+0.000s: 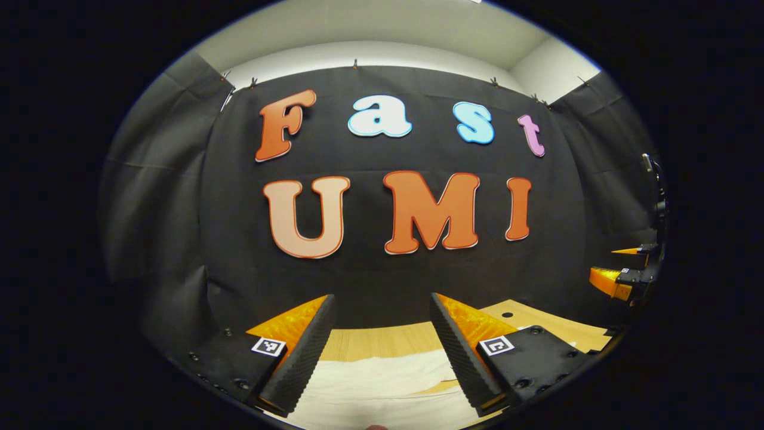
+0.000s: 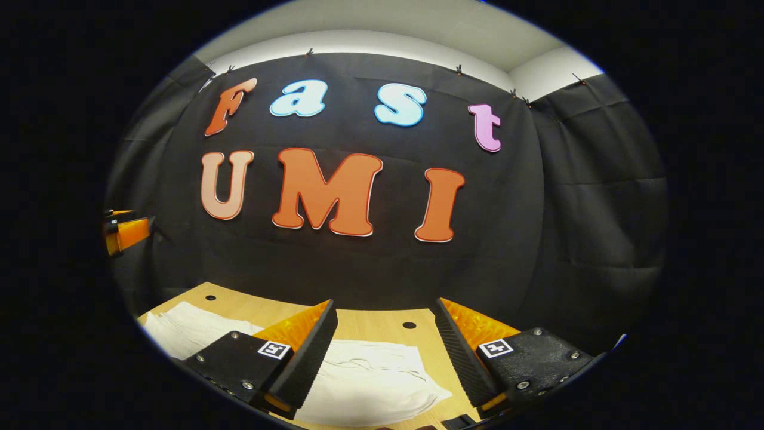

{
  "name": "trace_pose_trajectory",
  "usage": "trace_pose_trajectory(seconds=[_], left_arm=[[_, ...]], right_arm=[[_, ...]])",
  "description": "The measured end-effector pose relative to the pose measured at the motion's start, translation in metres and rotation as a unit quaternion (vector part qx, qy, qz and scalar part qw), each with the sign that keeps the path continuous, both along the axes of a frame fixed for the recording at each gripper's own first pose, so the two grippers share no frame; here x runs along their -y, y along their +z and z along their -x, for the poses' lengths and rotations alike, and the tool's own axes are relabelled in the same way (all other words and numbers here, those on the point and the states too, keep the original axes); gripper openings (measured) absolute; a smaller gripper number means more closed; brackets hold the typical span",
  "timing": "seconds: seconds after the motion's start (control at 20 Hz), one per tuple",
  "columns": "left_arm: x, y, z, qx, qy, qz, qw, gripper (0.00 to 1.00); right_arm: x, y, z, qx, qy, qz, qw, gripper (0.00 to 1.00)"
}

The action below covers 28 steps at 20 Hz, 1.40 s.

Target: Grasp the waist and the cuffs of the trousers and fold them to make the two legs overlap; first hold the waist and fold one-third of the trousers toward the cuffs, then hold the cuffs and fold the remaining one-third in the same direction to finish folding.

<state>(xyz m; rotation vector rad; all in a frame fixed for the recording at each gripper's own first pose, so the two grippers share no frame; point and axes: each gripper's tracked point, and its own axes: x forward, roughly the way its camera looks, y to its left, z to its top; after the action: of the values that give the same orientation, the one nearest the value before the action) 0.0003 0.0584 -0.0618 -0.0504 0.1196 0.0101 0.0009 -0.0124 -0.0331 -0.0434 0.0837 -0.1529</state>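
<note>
White trousers (image 1: 382, 382) lie flat on the wooden table (image 1: 382, 340), below and between my left gripper's fingers. My left gripper (image 1: 382, 319) is open, held above the cloth with nothing in it. In the right gripper view the white trousers (image 2: 364, 382) spread from the left edge to under my right gripper (image 2: 387, 322), whose jaws stand wide apart above the wrinkled end of the cloth. The right gripper (image 1: 624, 272) shows at the far right of the left gripper view; the left gripper (image 2: 122, 233) shows at the far left of the right gripper view.
The wooden table (image 2: 382, 322) has small round holes (image 2: 409, 325) near its back edge. The black cloth wall (image 2: 537, 239) stands close behind the table and wraps both sides.
</note>
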Motion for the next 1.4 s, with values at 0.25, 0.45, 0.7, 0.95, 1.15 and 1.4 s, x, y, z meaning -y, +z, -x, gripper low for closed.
trace_pose_trajectory(seconds=[0.25, 0.45, 0.7, 0.95, 1.15, 1.4], left_arm=[[-0.046, -0.054, 0.008, -0.089, 0.034, 0.033, 0.995, 1.00], [-0.076, -0.096, 0.015, -0.156, 0.077, 0.064, 0.983, 1.00], [-0.100, -0.152, 0.019, -0.243, 0.142, 0.097, 0.955, 1.00], [-0.117, -0.195, 0.045, -0.313, 0.206, 0.137, 0.917, 0.97], [-0.138, -0.239, 0.072, -0.358, 0.255, 0.190, 0.878, 0.99], [-0.151, -0.287, 0.108, -0.413, 0.284, 0.266, 0.823, 0.99]], right_arm=[[0.035, -0.039, -0.001, -0.075, -0.044, -0.028, 0.996, 0.99], [0.060, -0.089, -0.008, -0.156, -0.060, -0.050, 0.985, 0.99], [0.093, -0.155, -0.018, -0.254, -0.075, -0.071, 0.962, 0.99], [0.112, -0.224, -0.019, -0.344, -0.072, -0.116, 0.929, 0.98], [0.118, -0.267, -0.011, -0.403, -0.066, -0.141, 0.902, 0.98], [0.110, -0.298, -0.002, -0.459, -0.062, -0.161, 0.871, 0.97]])
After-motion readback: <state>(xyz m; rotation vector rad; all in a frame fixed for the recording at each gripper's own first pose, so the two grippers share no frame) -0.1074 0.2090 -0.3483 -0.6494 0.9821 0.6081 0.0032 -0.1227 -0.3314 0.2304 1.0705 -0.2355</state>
